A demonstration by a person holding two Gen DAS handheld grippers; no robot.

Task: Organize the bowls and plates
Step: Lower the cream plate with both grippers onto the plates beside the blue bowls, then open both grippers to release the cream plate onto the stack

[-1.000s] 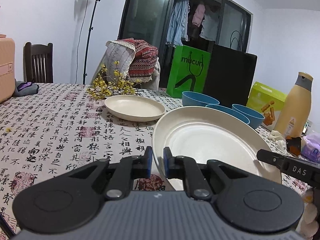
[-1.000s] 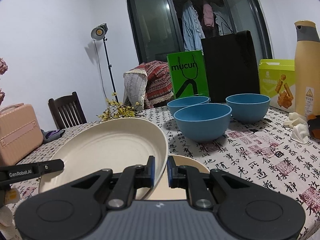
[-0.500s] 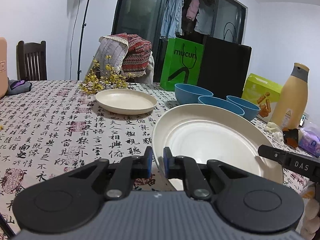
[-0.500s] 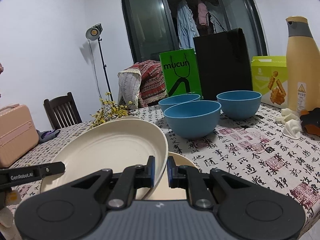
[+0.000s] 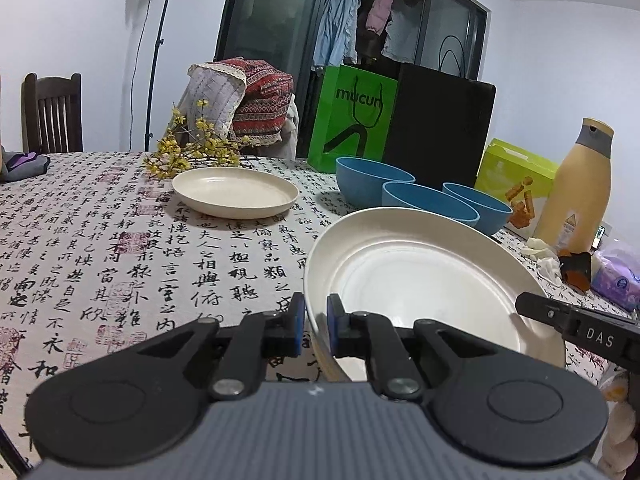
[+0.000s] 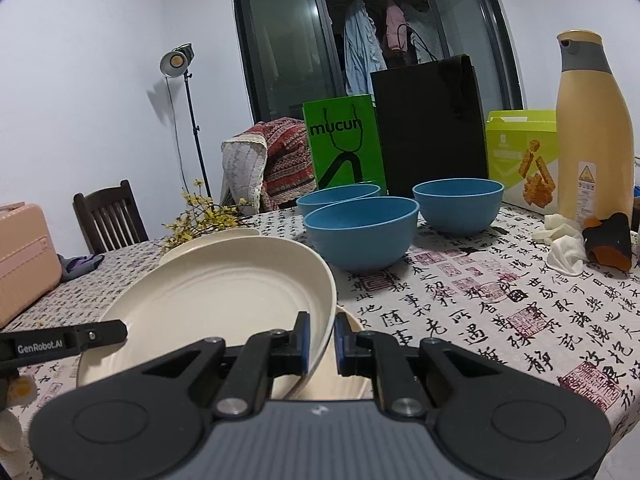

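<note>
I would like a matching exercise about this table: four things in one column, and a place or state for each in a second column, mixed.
Things:
1. large cream plate
2. small cream plate
3. green mucun bag
4. tan bottle

Places or states:
A. lies flat next to the yellow flowers
B. stands behind the blue bowls, beside the black bag
C. gripped at its rim by the left gripper and the right gripper
D. stands upright near the green box

Pairs: 1-C, 2-A, 3-B, 4-D
</note>
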